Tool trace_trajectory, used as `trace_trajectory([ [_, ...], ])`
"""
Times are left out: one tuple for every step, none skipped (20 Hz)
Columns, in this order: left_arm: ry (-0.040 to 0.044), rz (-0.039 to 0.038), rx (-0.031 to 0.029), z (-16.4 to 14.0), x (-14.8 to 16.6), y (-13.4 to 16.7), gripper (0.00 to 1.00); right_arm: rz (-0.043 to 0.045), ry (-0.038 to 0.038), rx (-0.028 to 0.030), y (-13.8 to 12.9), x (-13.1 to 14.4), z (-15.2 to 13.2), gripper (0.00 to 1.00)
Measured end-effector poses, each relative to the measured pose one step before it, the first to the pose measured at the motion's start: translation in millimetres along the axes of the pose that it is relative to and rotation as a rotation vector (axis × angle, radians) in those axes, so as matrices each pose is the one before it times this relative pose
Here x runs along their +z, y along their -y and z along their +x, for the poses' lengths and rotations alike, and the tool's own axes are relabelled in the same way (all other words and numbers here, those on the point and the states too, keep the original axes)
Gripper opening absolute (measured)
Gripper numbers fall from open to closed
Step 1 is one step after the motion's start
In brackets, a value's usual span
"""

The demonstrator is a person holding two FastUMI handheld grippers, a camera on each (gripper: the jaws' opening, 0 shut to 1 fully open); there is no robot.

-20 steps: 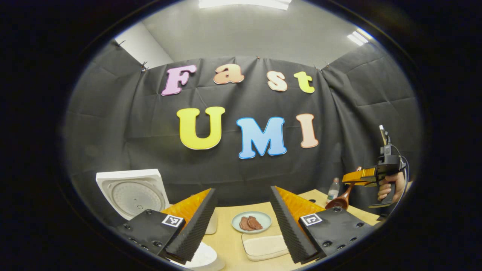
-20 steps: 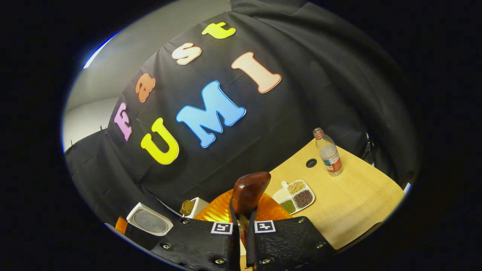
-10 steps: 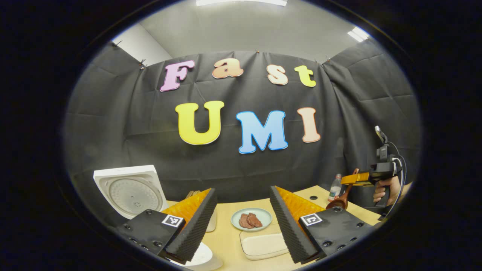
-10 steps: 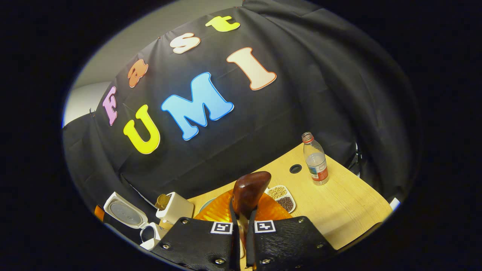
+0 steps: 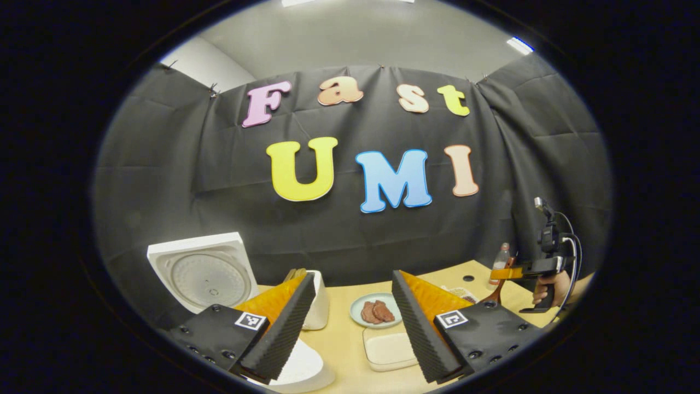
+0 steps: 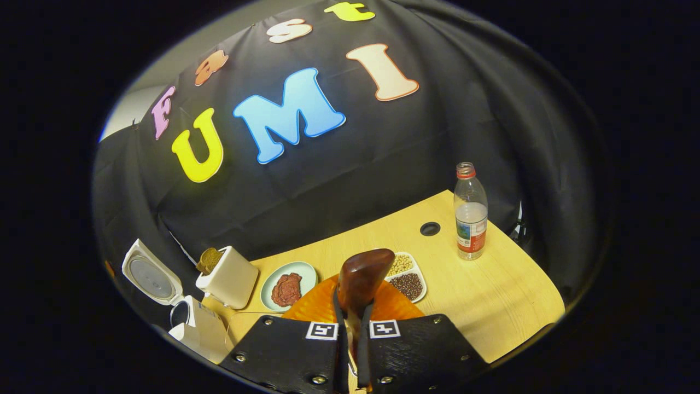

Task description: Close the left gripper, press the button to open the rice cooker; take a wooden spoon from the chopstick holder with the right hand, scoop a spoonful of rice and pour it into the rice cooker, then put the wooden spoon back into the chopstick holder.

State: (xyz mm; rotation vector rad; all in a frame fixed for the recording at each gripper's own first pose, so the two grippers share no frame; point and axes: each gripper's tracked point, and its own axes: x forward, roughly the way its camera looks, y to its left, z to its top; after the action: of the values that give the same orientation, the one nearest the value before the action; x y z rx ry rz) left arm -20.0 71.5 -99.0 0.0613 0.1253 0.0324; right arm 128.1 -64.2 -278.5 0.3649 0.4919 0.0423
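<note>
Wooden spoon pinched by its handle between both fingers of the right gripper, long axis running straight out along the fingers, dark bowl end forward and raised above the desk. Seen from the left gripper view as a slanted stick: spoon hanging bowl-down from the far right gripper, a hand wrapped on the grip behind it.

Left gripper spread wide, nothing between its 2 fingers, hovering over the desk.

Rice cooker at left with lid swung up, round inner plate facing the camera; same cooker small at the left edge of the right gripper view, lid up, pot mouth visible below it.

Chopstick holder, a pale boxy tub with utensil ends poking out on top, just beside the cooker; also in the left gripper view, partly behind the left finger.

Round plate of brownish meat near the holder. Divided dish of beans just past the spoon bowl. Water bottle upright near a cable hole, label too small to read. Pale rectangular tray and white bowl in the left gripper view. Square marker tags on both grippers, no readable writing.
</note>
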Motion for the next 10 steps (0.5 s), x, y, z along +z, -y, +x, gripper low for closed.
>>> trace_trajectory([
  [-0.00315, -0.00163, 0.00841, -2.03, -1.23, -3.44, 0.98, -0.01327, -0.00899, -0.00789, 1.47, -4.93, 1.89, 0.07],
  [-0.00414, -0.00292, 0.00780, -1.42, -1.20, -3.10, 0.96, -0.01345, -0.00301, -0.00618, 1.07, -5.09, 0.93, 0.06],
  [-0.00344, -0.00341, 0.00674, -0.89, -1.88, -3.35, 0.97, -0.00735, -0.00437, -0.00343, 0.69, -3.39, -0.40, 0.06],
  [-0.00234, -0.00312, 0.00520, -0.56, -0.39, -2.94, 0.96, -0.00309, -0.00752, -0.00092, -0.22, -3.36, 1.94, 0.07],
  [-0.00245, -0.00092, 0.00329, -1.72, -1.06, -1.91, 0.97, 0.00008, -0.00507, -0.00241, -1.31, -4.85, 3.00, 0.07],
  [-0.00293, 0.00147, 0.00082, -0.68, -0.10, -1.55, 0.99, -0.00194, -0.00320, -0.00454, 0.18, -4.12, 4.04, 0.07],
  [-0.00205, 0.00358, 0.00031, -0.51, -0.91, -0.97, 0.97, -0.00588, -0.00123, -0.00547, 0.36, -3.59, 5.70, 0.07],
  [-0.00087, 0.00375, -0.00196, 0.14, 0.37, -0.34, 0.99, -0.00938, -0.00243, -0.00576, 0.77, -4.57, 3.89, 0.07],
  [-0.00034, 0.00320, -0.00231, -0.67, -0.51, -0.43, 0.99, -0.00846, -0.00088, -0.00913, 1.71, -4.28, 2.40, 0.07],
  [0.00023, 0.00135, -0.00208, -0.16, 1.16, -0.36, 0.97, -0.00975, -0.00299, -0.00823, 0.97, -3.93, 2.24, 0.06],
])
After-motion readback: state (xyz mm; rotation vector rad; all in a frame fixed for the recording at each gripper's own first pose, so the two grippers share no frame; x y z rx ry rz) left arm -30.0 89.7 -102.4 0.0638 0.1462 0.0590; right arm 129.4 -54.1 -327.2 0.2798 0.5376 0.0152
